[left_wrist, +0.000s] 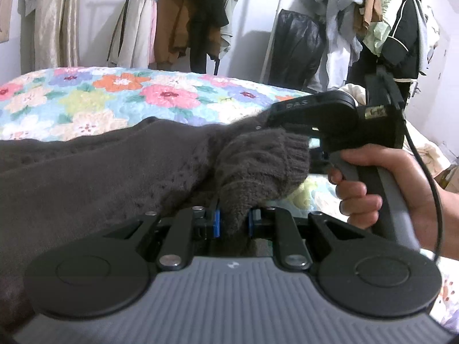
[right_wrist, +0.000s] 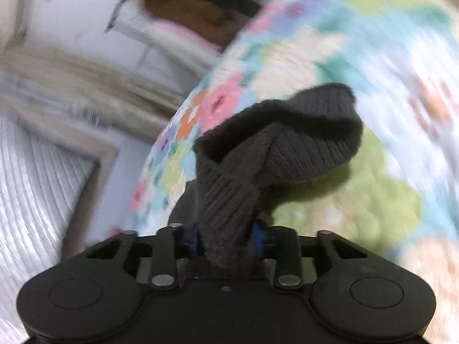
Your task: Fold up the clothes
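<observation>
A bed [left_wrist: 94,97] fills the middle of the room, covered with a quilted floral spread in pink, orange, pale green and light blue. Across its near edge lies a dark grey knitted sweater [left_wrist: 94,177], its body spread flat toward the left side of the bed and one ribbed end lifted off the spread.

The left tool [left_wrist: 233,223] is clenched on a bunched fold of that sweater — the knit rises between its blue pads. Just beyond it, near the bed's right edge, the right tool [left_wrist: 289,114] comes in from the right, gripped by the person's right hand [left_wrist: 370,183]; a black cable runs up from its handle. In the right wrist view the right tool [right_wrist: 226,239] is likewise clamped on a ribbed cuff of the sweater [right_wrist: 275,149], which flops open above the floral spread; the picture is blurred.

Behind the bed stands a clothes rack [left_wrist: 183,17] against the pale wall, hung with beige, brown, black and pink garments. To the right, more clothes [left_wrist: 370,8] are heaped high — grey, pale green, black. Cream curtains [left_wrist: 54,14] hang at the far left.
</observation>
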